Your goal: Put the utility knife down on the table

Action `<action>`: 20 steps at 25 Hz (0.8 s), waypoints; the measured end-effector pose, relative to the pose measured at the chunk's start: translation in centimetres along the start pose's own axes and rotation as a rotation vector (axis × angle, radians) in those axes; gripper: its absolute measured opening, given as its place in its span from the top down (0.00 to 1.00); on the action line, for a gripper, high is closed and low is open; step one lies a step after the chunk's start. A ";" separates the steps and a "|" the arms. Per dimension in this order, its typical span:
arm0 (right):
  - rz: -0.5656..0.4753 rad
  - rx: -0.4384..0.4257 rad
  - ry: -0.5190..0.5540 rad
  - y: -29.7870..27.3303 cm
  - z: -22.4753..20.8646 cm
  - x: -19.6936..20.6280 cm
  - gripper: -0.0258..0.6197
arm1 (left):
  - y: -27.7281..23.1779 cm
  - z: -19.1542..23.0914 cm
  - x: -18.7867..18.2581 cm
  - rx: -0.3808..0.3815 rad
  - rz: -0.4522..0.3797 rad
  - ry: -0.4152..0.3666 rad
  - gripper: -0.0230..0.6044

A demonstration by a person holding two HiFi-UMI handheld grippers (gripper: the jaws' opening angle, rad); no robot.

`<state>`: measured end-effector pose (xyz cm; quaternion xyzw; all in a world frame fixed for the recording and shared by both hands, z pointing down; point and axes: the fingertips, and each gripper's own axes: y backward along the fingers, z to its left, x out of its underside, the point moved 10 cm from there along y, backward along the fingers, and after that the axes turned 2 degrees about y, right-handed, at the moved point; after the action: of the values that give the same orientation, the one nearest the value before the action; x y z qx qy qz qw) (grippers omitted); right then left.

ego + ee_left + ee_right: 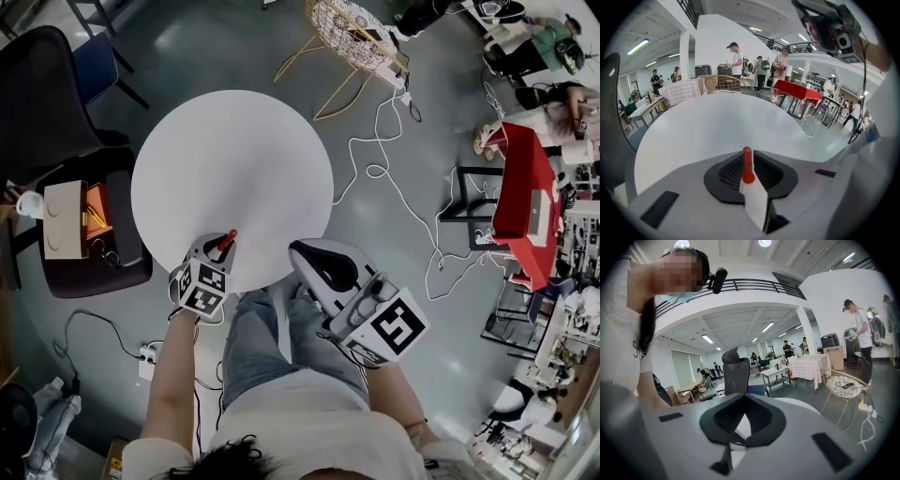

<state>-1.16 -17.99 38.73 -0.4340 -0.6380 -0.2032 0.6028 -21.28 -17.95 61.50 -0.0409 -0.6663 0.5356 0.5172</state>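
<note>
Left tool (225, 247) clamped on red utility knife (748, 166), right tool (305, 255) closed, empty

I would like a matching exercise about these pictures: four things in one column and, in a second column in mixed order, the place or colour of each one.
1. utility knife
2. table
3. right gripper
4. wire chair

A. on the floor beyond the table
B. white, with a round top
C. clamped in the left gripper
D. off the table, above the person's leg

Pairs: 1-C, 2-B, 3-D, 4-A
</note>
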 end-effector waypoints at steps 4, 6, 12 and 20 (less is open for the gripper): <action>-0.003 -0.007 0.008 0.2 0.4 0.0 0.95 | 0.5 -0.1 0.1 -0.011 -0.026 0.023 0.87; -0.007 -0.015 0.014 0.2 0.6 -0.1 0.95 | 1.1 -0.2 -0.1 -0.024 -0.047 0.028 0.90; -0.029 -0.061 0.038 0.6 1.1 -0.9 0.95 | 3.1 -1.1 -1.3 -0.075 -0.118 0.056 0.95; -0.066 -0.172 0.083 1.3 2.4 -2.4 0.95 | 10.0 -3.9 -5.6 -0.130 -0.368 0.169 0.95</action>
<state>-1.80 -16.15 35.64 -0.4541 -0.6068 -0.2945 0.5822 -20.85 -14.46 49.89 0.0032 -0.6501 0.3827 0.6565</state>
